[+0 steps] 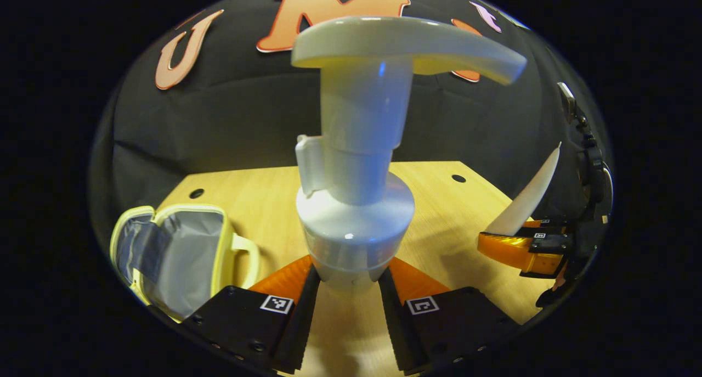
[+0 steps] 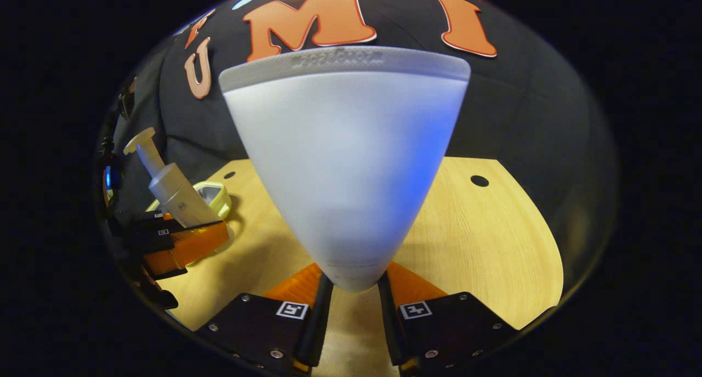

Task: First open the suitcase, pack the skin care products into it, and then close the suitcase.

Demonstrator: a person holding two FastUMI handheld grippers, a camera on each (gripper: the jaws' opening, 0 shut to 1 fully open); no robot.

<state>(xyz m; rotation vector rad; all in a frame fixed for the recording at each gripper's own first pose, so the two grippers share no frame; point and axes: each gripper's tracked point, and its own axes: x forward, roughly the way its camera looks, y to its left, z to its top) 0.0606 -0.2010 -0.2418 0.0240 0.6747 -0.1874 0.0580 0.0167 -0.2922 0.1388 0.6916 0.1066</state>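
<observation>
Above the wooden table, the left gripper clamps a pump bottle and the right gripper a squeeze tube (suitcase open, nothing packed).

- One pump bottle, white, with a single pump head on top; seen again small in the right gripper view.
- One squeeze tube, white, with its flat crimped end up; seen edge-on in the left gripper view.
- Two skin care products in all.
- One small suitcase, yellow-trimmed, with one handle and a grey lining.
- Two grippers: the left gripper and the right gripper, two fingers each.
- One wooden table.
- Two dark round holes in the tabletop near its far edge.
</observation>
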